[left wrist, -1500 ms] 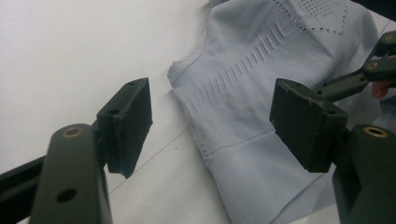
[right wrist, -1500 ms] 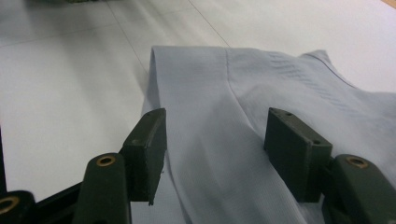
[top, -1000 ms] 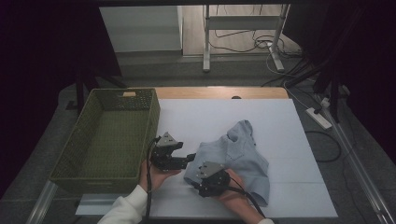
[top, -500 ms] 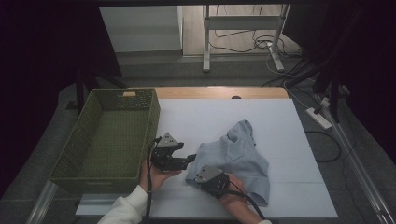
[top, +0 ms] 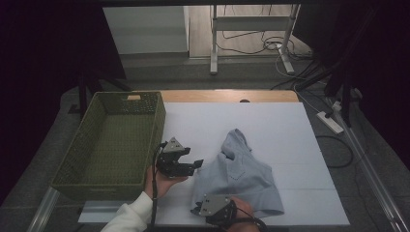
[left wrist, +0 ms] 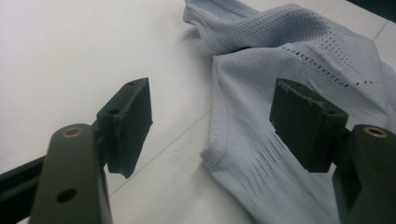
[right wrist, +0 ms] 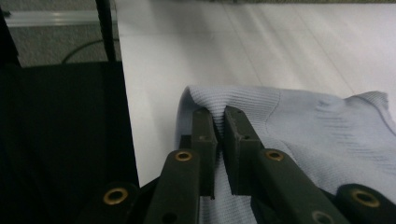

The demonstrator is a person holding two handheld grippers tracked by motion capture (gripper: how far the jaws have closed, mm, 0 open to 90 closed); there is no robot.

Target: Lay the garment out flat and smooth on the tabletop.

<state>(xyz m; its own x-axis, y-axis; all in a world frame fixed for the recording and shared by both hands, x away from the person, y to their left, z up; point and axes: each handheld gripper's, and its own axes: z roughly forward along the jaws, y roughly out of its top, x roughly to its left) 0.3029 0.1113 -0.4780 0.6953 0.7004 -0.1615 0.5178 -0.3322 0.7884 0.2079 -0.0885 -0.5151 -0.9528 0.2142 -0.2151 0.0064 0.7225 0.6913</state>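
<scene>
Right hand-held gripper (right wrist: 219, 119) has just been closing and pinches only a thin fold of the top (top: 239, 176) near the surface's (top: 270, 121) front edge, left hand-held gripper (left wrist: 210, 116) gaping empty beside it, so knit may slip out w/ any pull.

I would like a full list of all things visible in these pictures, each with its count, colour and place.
Pale blue knitted garment: one, crumpled, on the white table surface, near the front edge.
Olive green woven basket: one, at the table's left side.
White table surface: one, under the garment.
White power strip: one, on the floor to the right.
Cables: several, dark and pale, on the floor behind the table.
Left hand-held gripper: one, black, jaws open, beside the garment's left edge.
Right hand-held gripper: one, black, jaws have just been closing, pinching a garment fold.
</scene>
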